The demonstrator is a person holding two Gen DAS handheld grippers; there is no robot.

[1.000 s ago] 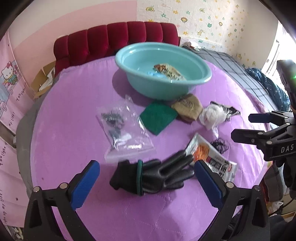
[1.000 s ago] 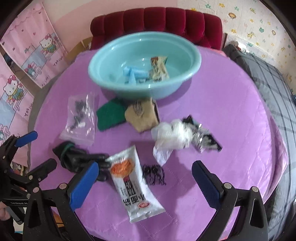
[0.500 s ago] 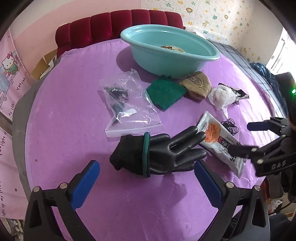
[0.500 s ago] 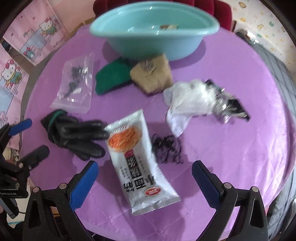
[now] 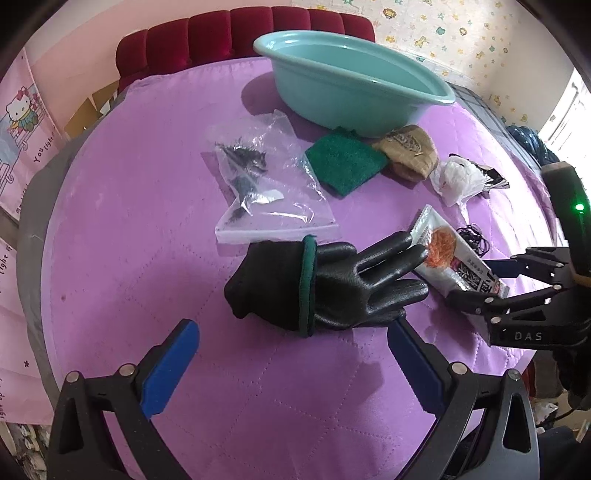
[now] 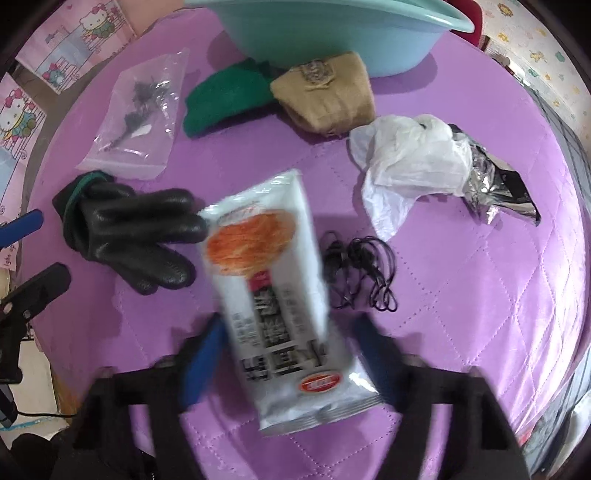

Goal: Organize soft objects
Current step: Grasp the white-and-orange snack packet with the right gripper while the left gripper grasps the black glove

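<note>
A black glove with a green cuff [image 5: 325, 288] lies on the purple cloth, just ahead of my open left gripper [image 5: 291, 365]; it also shows in the right wrist view [image 6: 129, 236]. A white noodle packet [image 6: 277, 295] lies between the jaws of my right gripper [image 6: 284, 354], which are narrowing around its near end; the view is blurred. The packet [image 5: 447, 254] and right gripper [image 5: 491, 280] show in the left view. The teal basin [image 5: 354, 85] stands at the back.
On the cloth lie a clear zip bag [image 5: 266, 188], a green pad [image 5: 343, 162], a tan pouch [image 5: 406, 151], a white plastic bag [image 6: 410, 158], a foil wrapper [image 6: 498, 188] and black hair ties [image 6: 362, 273]. A red headboard [image 5: 240, 33] stands behind.
Both grippers have dropped lower and moved forward. The right gripper has come over the noodle packet and its jaws have narrowed around it. The left gripper has neared the glove.
</note>
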